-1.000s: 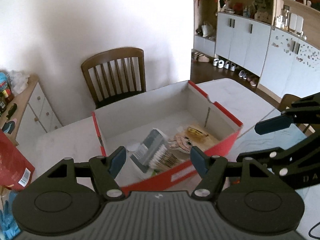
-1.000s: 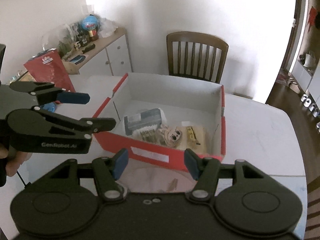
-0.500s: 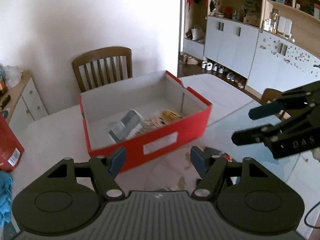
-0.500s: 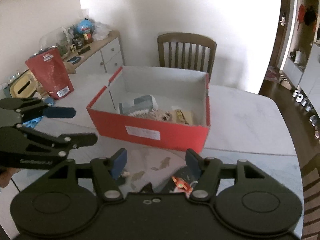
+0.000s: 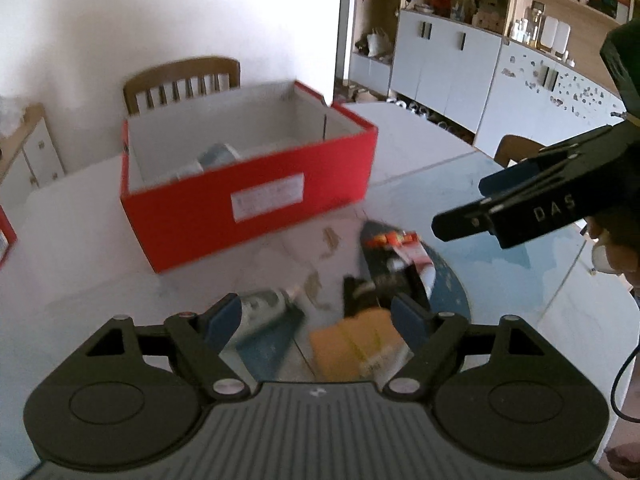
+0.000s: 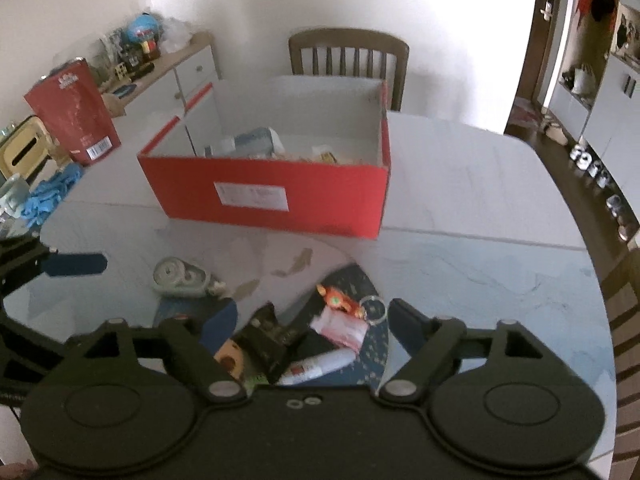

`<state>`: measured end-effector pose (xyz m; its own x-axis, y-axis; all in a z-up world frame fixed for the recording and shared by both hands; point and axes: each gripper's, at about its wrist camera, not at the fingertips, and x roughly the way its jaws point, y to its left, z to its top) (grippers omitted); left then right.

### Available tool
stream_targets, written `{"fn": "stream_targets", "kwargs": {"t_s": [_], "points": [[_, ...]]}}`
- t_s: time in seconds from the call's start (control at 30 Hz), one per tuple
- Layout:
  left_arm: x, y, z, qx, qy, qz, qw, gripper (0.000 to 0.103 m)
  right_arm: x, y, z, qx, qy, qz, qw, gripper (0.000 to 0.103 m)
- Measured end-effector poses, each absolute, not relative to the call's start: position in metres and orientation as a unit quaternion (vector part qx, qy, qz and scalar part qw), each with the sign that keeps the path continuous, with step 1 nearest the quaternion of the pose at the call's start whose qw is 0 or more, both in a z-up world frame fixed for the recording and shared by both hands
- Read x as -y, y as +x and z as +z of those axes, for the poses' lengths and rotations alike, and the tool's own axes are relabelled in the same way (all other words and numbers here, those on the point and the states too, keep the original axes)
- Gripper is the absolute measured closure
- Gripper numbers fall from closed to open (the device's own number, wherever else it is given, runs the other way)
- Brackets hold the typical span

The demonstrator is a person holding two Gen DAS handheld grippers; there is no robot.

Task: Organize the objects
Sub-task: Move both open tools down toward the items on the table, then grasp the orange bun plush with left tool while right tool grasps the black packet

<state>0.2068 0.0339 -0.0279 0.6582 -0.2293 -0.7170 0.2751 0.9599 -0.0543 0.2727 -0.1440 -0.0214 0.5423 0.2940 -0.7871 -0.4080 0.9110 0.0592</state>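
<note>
Both tongs opening, nothing gripped | red box [image 6: 280,196] open-topped, white label, clutter inside

right hand-held gripper [image 5: 480,208]: white letters "DAS" on its side, cut off by the picture edge | red box [image 6: 280,184]: white label on the front, print too blurred to read | red bag [image 6: 74,114]: barcode sticker low on it, white logo at the top, unreadable
</note>
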Motion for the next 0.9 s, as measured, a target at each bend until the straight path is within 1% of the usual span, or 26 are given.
{"fn": "stream_targets", "kwargs": {"t_s": [0.07,0.23,0.27,0.3,0.33,0.73,0.9], "points": [[-0.032,0.204,-0.037,-0.398,0.018,-0.141,0.906,0.021,0.145,0.271,-0.028,-0.439,-0.065,0.196,0.875,0.013],[-0.027,0.201,-0.055,-0.416,0.004,-0.143,0.898,0.015,0.146,0.268,-0.042,-0.449,-0.069,0.192,0.87,0.012],[-0.025,0.2,-0.058,-0.416,0.003,-0.143,0.898,0.011,0.146,0.268,-0.044,-0.451,-0.07,0.192,0.869,0.012],[-0.023,0.199,-0.06,-0.416,0.003,-0.141,0.898,0.003,0.146,0.268,-0.046,-0.453,-0.069,0.191,0.868,0.012],[-0.022,0.198,-0.062,-0.414,0.002,-0.142,0.899,0.0,0.145,0.268,-0.048,-0.455,-0.069,0.189,0.867,0.012],[0.003,0.213,-0.088,-0.414,0.027,-0.121,0.902,0.0,0.149,0.273,-0.071,-0.482,-0.063,0.167,0.858,0.012],[0.004,0.224,-0.101,-0.429,0.017,-0.117,0.895,0.0,0.146,0.277,-0.077,-0.49,-0.057,0.167,0.854,0.012]]}}
